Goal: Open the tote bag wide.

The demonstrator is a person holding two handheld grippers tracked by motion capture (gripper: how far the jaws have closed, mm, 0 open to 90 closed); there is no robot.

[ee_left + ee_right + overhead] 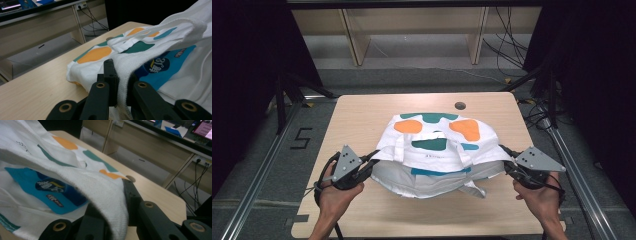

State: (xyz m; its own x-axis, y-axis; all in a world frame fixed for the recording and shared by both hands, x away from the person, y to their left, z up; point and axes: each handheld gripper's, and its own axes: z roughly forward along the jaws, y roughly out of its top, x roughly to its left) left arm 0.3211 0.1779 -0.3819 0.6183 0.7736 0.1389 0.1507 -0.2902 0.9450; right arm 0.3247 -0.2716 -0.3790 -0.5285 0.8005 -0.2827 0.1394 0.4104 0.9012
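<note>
Pinching the white bag's [437, 150] edge tight in my left claw [119, 82] and right claw [117, 202], I should lift evenly off the surface [362, 115].

A black "5" [300, 138] is marked on the floor left of the table [362, 107]. On the bag [172, 72], a dark round logo [157, 65] on a blue patch reads "37°", with characters beside it too blurred to read. Small print on the bag's top is illegible.
</note>
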